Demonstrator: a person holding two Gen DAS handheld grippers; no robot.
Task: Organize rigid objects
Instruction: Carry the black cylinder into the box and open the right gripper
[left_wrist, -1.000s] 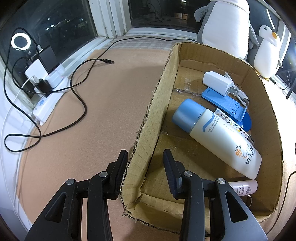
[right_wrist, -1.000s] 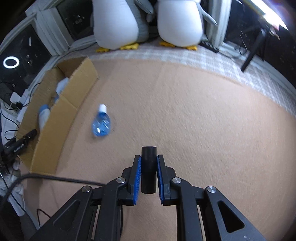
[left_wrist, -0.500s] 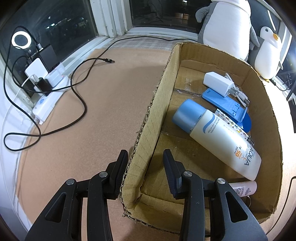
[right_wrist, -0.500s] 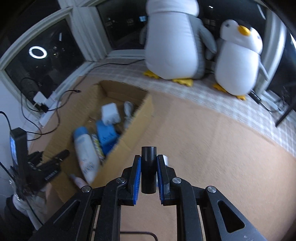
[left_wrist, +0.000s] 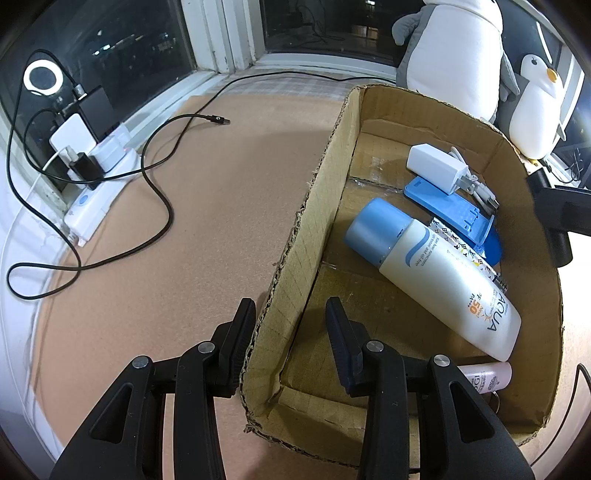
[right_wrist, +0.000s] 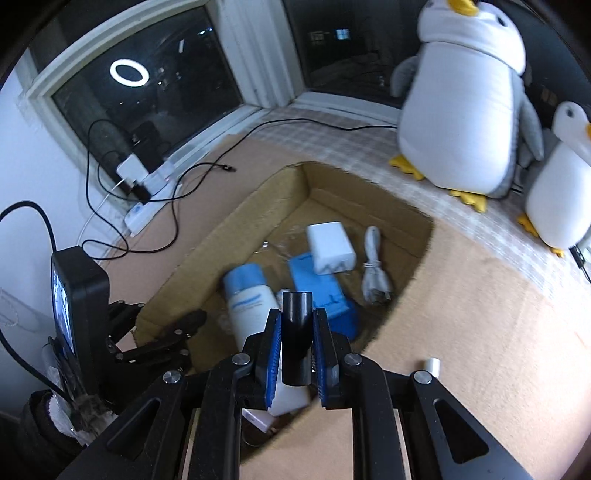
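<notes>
Right tongs: the right gripper (right_wrist: 296, 345) is clamped on a short black cylinder (right_wrist: 296, 328), its blue pads pressing both sides, held over the near part of the cardboard box (right_wrist: 221, 240).
Left tongs: the left gripper (left_wrist: 290, 332) straddles the box's left wall near its near-left corner; the outer finger lies against the cardboard, but I cannot tell whether the jaws really pinch it.
Handling: the cylinder looks stiff, smooth and light, so likely to slip or roll; the grip across its middle suits it.
Box contents: a sunscreen bottle (left_wrist: 436, 277) lies slantwise in the middle; a blue plastic piece (left_wrist: 450, 208) lies toward the right wall; a white charger (left_wrist: 436, 168) and a bundled cable (right_wrist: 375, 266) sit near the far end; a small pink tube (left_wrist: 487, 376) lies at the near-right corner.
Outside: a small white cap (right_wrist: 431, 366) lies on the mat just beyond the box's right wall.
</notes>
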